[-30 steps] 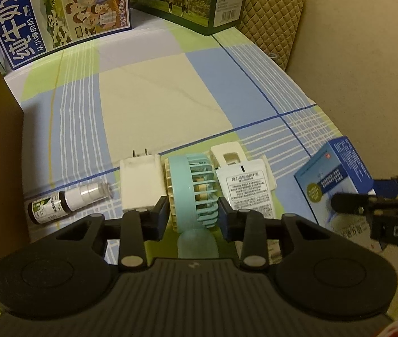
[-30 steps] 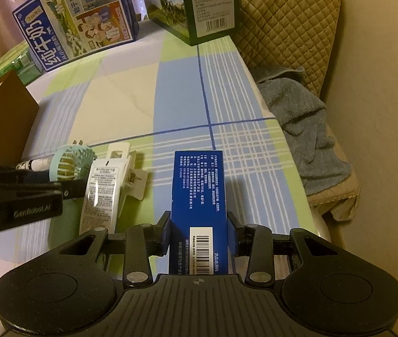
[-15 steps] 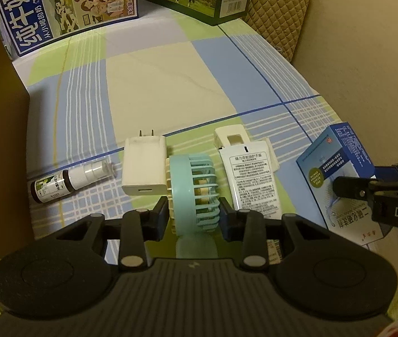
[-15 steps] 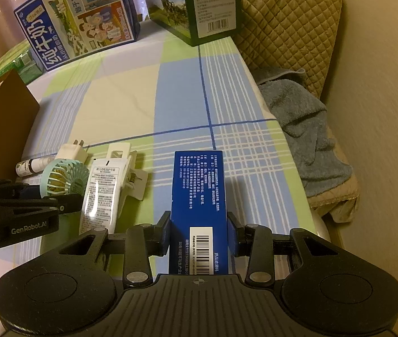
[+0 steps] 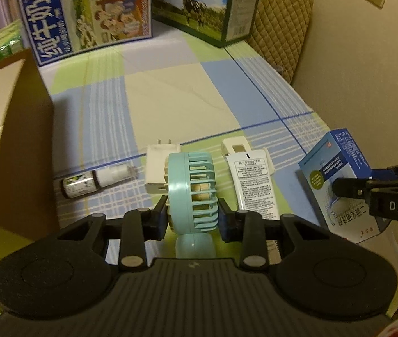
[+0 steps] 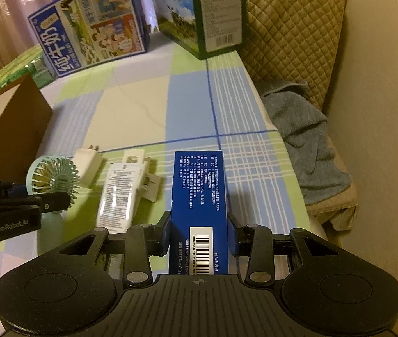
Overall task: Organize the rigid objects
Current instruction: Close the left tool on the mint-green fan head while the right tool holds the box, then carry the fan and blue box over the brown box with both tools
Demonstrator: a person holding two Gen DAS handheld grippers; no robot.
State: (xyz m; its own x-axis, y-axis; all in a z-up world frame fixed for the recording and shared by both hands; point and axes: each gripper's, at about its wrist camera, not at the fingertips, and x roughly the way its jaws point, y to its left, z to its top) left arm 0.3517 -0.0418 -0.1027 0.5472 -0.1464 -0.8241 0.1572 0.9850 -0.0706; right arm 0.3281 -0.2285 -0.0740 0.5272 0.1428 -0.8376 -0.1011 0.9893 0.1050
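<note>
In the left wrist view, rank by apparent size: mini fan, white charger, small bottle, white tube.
1. mini fan, though nearest the camera
2. white tube
3. white charger and small bottle: too alike; the fan partly hides the charger

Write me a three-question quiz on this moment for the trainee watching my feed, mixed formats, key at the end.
1. True or false: the left hand-held gripper has the mint-green handheld fan between its pads.
2. Multiple choice: what is the right hand-held gripper clamped on? A) a spray bottle B) the blue carton C) a white tube
3. Short answer: which object lies on the checked tablecloth directly between the small spray bottle and the fan?

Key:
1. True; its jaws are closing on the fan head.
2. B
3. The white plug charger, prongs pointing away from the camera.
</note>
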